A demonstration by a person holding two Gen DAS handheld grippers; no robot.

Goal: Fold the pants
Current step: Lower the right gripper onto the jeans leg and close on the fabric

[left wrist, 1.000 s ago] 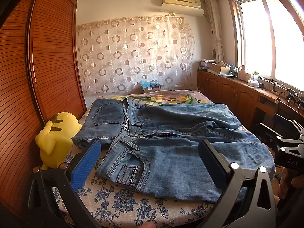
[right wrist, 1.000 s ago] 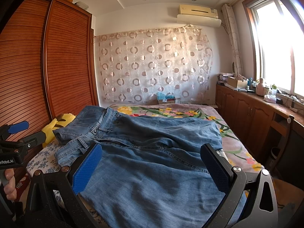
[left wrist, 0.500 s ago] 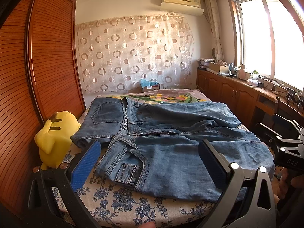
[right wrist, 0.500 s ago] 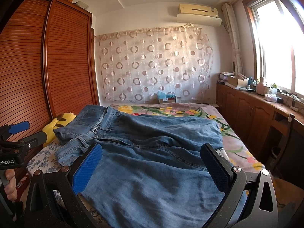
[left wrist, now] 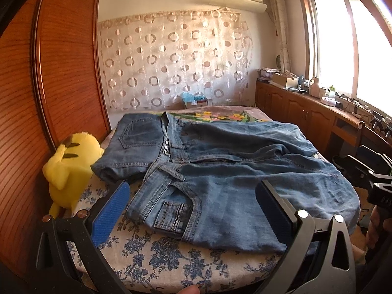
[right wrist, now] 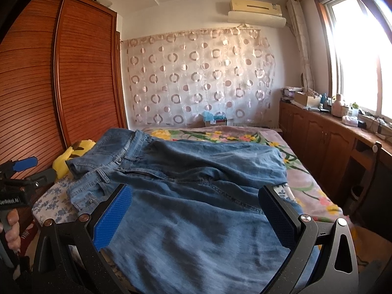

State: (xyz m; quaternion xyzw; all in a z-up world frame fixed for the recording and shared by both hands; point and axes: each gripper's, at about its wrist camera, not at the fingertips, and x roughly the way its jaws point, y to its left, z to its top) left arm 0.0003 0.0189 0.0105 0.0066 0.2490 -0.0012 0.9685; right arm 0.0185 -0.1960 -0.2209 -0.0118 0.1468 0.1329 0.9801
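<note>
Nearest the cameras, both tools hang empty. The left gripper (left wrist: 193, 210) has its jaws spread wide over the near waistband corner, and the right gripper (right wrist: 196, 216) is spread just as wide over the near leg; neither pad touches cloth, and nothing is pinched.

The pants (left wrist: 227, 171) — faded blue denim — lie on the bed (left wrist: 156, 252), taking up most of its near half, with the waistband toward the yellow plush toy (left wrist: 71, 169) and the legs running away from it toward the window side. As far as the pictures show, no fold has been made: the garment is only laid out, front up, with the fly open and the two waist halves splayed apart.

Nearest on the pants is the front pocket with its small coin pocket, flat against the flowered sheet. Beyond it the zipper line runs along the middle, and the far leg bunches in soft ridges rather than lying smooth. The far waist half is turned back so a rear pocket shows, its corner just beside the plush toy.

Left to do, by my reading — everything: bring one leg over the other, smooth it, then fold the length down. The cloth looks light and limp, so it should drape easily but wrinkle when lifted.
</note>
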